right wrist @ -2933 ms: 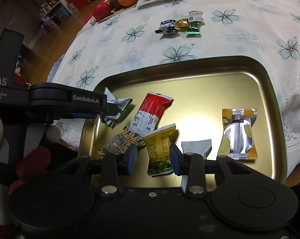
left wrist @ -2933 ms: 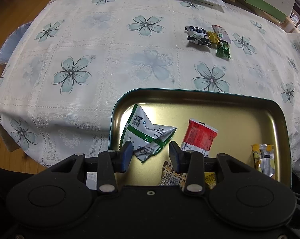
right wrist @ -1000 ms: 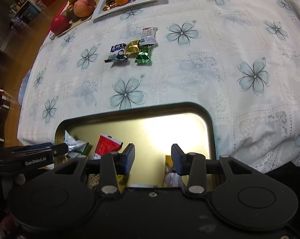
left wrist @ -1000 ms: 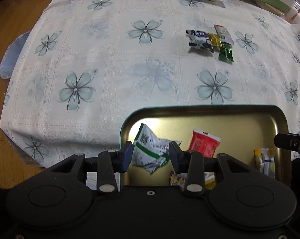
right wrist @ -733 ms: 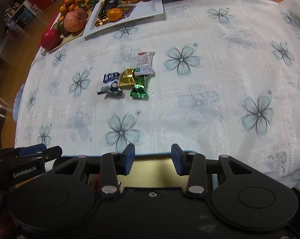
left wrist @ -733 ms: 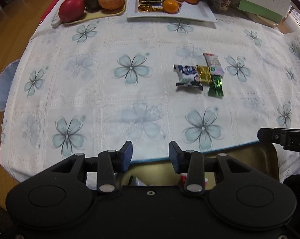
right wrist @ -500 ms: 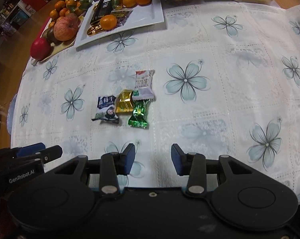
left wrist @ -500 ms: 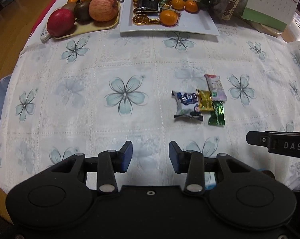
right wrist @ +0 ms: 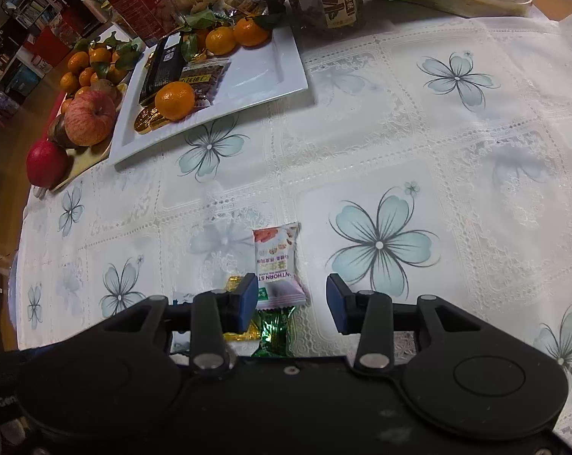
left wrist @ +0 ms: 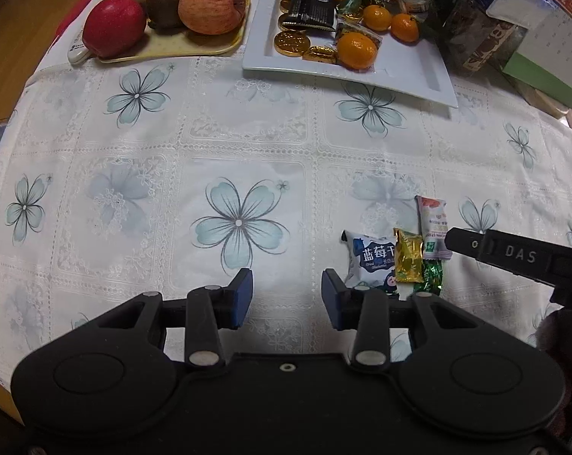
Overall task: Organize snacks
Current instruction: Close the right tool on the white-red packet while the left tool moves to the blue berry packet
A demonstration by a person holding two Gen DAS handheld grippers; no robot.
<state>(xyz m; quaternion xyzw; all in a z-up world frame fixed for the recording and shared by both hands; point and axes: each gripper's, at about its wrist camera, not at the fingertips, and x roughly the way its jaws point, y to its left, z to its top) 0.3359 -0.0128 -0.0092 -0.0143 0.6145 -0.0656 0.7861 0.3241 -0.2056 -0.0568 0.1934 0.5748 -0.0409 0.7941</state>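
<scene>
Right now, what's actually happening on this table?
A person holds a two-finger gripper in each hand over a floral tablecloth, sorting snacks. Both the left gripper and the right gripper are open and empty. Four loose snacks lie in a cluster: a blue-and-white packet, a gold candy, a green candy and a white hawthorn packet. The right gripper hangs just over the hawthorn packet and green candy; nothing is gripped yet. Fruit and a white plate sit at the far edge.
</scene>
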